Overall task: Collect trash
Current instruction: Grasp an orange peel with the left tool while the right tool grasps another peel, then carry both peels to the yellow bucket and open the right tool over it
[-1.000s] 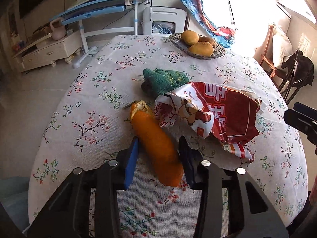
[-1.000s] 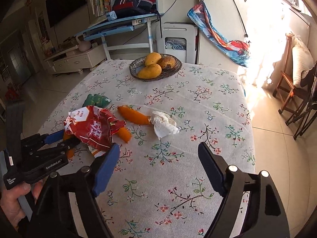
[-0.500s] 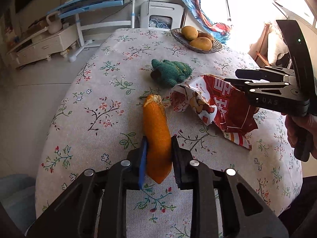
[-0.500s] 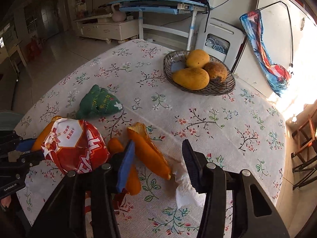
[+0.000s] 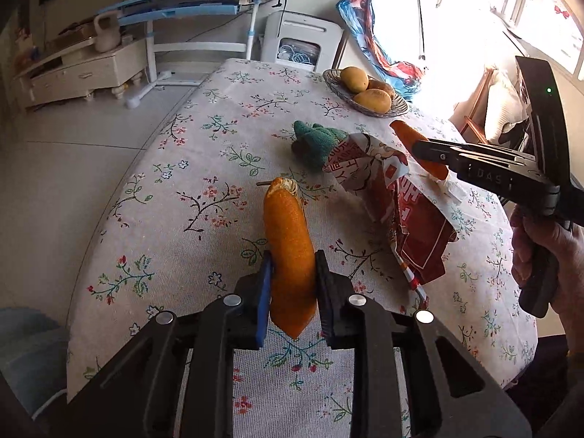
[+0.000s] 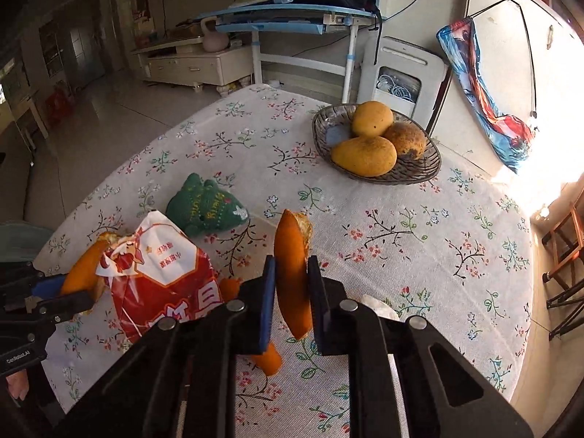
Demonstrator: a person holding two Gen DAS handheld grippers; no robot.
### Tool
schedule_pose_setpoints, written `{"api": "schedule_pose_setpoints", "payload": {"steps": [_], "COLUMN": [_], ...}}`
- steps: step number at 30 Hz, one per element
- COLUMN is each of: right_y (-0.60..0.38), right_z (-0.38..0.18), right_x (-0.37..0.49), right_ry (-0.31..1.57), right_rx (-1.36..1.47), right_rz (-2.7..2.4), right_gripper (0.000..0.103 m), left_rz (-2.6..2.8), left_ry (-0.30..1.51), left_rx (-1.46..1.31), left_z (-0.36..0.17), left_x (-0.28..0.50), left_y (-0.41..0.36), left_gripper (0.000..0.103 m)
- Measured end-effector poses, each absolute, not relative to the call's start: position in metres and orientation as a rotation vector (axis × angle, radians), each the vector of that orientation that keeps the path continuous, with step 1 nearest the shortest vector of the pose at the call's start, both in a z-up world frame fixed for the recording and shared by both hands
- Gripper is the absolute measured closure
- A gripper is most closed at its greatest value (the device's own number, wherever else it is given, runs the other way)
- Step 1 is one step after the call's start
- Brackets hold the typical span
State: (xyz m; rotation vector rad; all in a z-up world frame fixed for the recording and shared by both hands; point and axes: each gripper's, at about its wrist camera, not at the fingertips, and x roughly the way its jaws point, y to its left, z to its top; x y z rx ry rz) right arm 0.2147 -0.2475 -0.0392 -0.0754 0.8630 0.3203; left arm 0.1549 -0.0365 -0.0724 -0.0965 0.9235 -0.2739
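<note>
My left gripper (image 5: 293,284) is shut on a long orange peel (image 5: 288,241) and holds it above the flowered tablecloth (image 5: 204,168). My right gripper (image 6: 291,286) is shut on a second orange peel (image 6: 292,266), also lifted; it shows in the left wrist view (image 5: 419,146) too. A red and white snack bag (image 5: 401,197) lies crumpled between them, also seen in the right wrist view (image 6: 160,273). A third peel (image 6: 268,359) lies on the cloth under the right gripper. A white crumpled tissue (image 6: 379,306) lies just right of it.
A green knitted toy (image 6: 206,206) lies behind the bag. A wicker basket (image 6: 419,171) with three mangoes stands at the far side of the table. A blue desk (image 6: 284,22), a white appliance (image 6: 398,76) and wooden chairs (image 6: 565,252) stand around the table.
Both grippers closed on orange peels and lifted them off the cloth. The right gripper moved in toward the bag and now holds its peel up.
</note>
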Motion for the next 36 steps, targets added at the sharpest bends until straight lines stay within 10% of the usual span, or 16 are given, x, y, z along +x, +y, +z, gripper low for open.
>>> {"api": "schedule_pose_setpoints", "payload": {"steps": [36], "right_y": [-0.232], "right_z": [-0.066], "right_x": [-0.041], "right_ry": [0.966], "right_rx": [0.351], "right_rz": [0.462], "right_gripper": [0.085], "left_rz": [-0.377], "left_ry": [0.775], "left_rx": [-0.074], "left_z": [-0.057], "left_x": [-0.02], "left_y": [-0.042], "left_gripper": [0.081]}}
